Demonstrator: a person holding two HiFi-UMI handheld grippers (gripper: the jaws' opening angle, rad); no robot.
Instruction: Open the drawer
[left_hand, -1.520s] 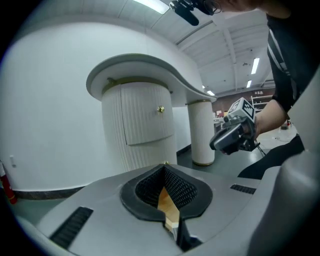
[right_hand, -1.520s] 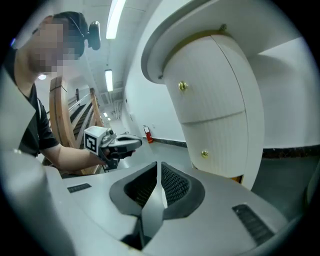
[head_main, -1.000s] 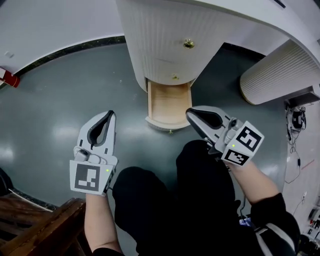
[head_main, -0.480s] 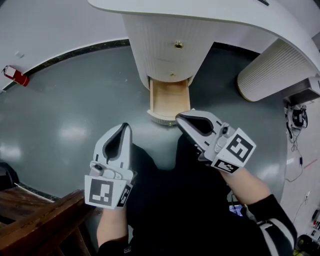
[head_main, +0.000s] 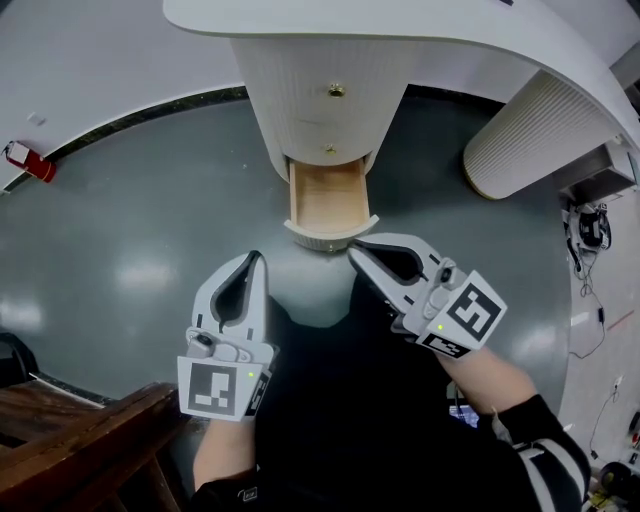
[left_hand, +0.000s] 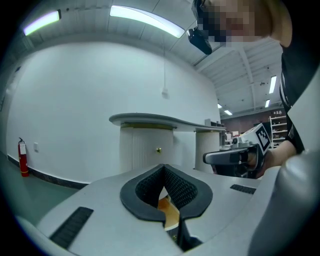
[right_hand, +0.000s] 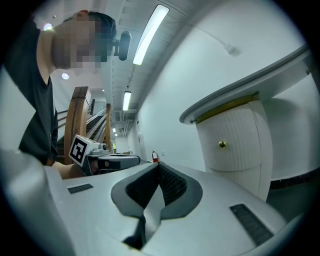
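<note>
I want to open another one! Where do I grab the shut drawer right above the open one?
Take it by the small brass knob in the middle of the shut drawer. Come straight at it from the front and pinch it from both sides. The drawer's face is curved and ribbed, with no edge showing to hold, and the knob is the only part that sticks out.

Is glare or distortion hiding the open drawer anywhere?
Head view: light patches on the glossy grey floor, none on the open pale wooden drawer. Left gripper view: fisheye curvature, dark corners, drawer mostly hidden. Right gripper view: bright ceiling strip light, drawer unseen.
</note>
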